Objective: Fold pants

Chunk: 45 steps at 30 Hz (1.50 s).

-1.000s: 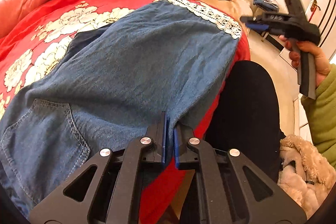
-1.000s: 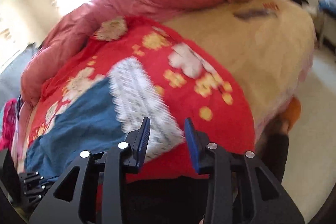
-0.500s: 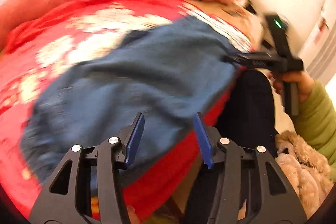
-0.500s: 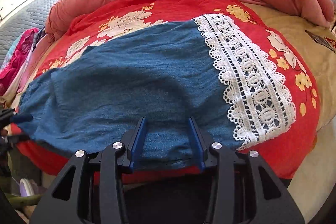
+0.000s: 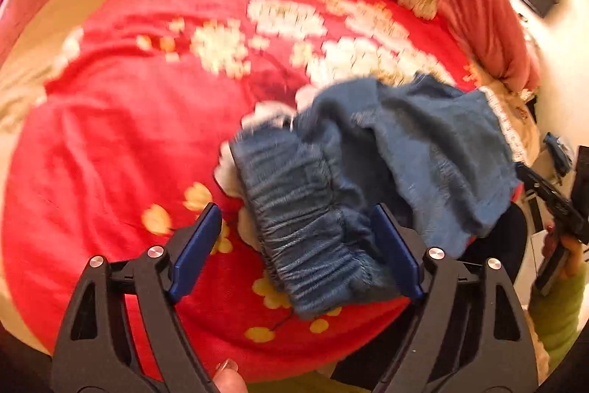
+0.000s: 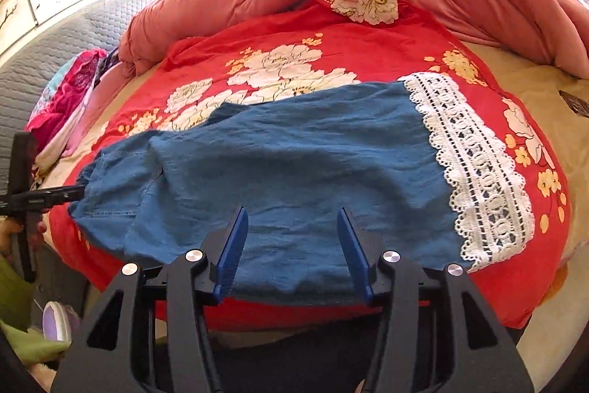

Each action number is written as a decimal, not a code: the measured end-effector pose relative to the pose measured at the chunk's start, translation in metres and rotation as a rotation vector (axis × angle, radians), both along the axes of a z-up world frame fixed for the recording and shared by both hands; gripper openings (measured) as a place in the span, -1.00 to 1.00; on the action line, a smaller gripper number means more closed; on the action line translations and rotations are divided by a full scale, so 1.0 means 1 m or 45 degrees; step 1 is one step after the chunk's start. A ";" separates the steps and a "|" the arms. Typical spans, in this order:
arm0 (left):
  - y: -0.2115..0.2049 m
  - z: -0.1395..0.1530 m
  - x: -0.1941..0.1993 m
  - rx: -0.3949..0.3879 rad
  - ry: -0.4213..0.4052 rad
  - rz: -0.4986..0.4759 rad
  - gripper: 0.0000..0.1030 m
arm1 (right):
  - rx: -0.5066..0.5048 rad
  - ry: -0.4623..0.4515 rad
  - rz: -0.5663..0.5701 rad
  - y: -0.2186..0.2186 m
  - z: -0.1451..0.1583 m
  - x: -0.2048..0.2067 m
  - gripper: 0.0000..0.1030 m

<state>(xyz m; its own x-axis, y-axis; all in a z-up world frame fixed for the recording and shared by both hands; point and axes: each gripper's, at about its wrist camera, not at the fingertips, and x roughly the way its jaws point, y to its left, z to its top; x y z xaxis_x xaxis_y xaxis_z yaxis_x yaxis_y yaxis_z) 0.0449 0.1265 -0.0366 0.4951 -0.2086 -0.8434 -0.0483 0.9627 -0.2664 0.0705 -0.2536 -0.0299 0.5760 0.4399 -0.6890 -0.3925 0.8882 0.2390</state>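
Two claws, both spread wide and holding nothing: the left claw (image 5: 294, 253) brackets the gathered elastic waistband (image 5: 305, 227), while the right claw (image 6: 292, 251) hovers over the near hem. One pair of soft blue denim pants (image 6: 294, 153) with white lace cuff (image 6: 475, 168) lies across the red floral bed cover (image 6: 294, 35) (the left claw clamped the fabric a second ago).

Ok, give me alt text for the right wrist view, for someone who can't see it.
Blue denim pants with a white lace hem lie spread across a red floral blanket on a bed. The right tongs hang open over the near edge; the left tongs are at the waistband end.
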 end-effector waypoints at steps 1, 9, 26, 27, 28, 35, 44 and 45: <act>-0.007 -0.004 0.000 0.015 -0.005 -0.003 0.33 | -0.002 0.010 0.011 0.002 -0.002 0.000 0.01; 0.012 0.027 -0.006 0.089 -0.115 -0.005 -0.41 | -0.051 0.078 0.035 0.010 -0.018 0.004 0.02; 0.047 0.055 -0.030 0.166 -0.136 0.069 0.23 | -0.260 0.076 0.156 0.027 -0.035 -0.006 0.18; 0.051 0.068 -0.032 0.196 -0.177 0.092 0.23 | -0.266 0.076 0.167 0.027 -0.035 -0.007 0.19; 0.053 0.080 -0.031 0.206 -0.212 0.103 0.24 | -0.266 0.077 0.171 0.027 -0.035 -0.007 0.20; -0.005 0.107 0.033 0.148 -0.299 -0.126 0.34 | -0.145 0.048 0.143 0.009 -0.014 -0.010 0.29; -0.140 0.055 0.149 0.213 -0.109 -0.546 0.33 | -0.098 0.008 0.044 -0.006 0.007 0.017 0.30; -0.148 0.044 0.161 0.228 -0.078 -0.566 0.30 | -0.102 0.011 0.045 -0.005 0.007 0.021 0.30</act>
<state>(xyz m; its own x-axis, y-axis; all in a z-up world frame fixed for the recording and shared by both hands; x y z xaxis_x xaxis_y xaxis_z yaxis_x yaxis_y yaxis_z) 0.2055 -0.0215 0.0076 0.4405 -0.2654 -0.8576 0.3886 0.9175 -0.0844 0.0918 -0.2587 -0.0233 0.5547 0.4030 -0.7279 -0.4220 0.8903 0.1712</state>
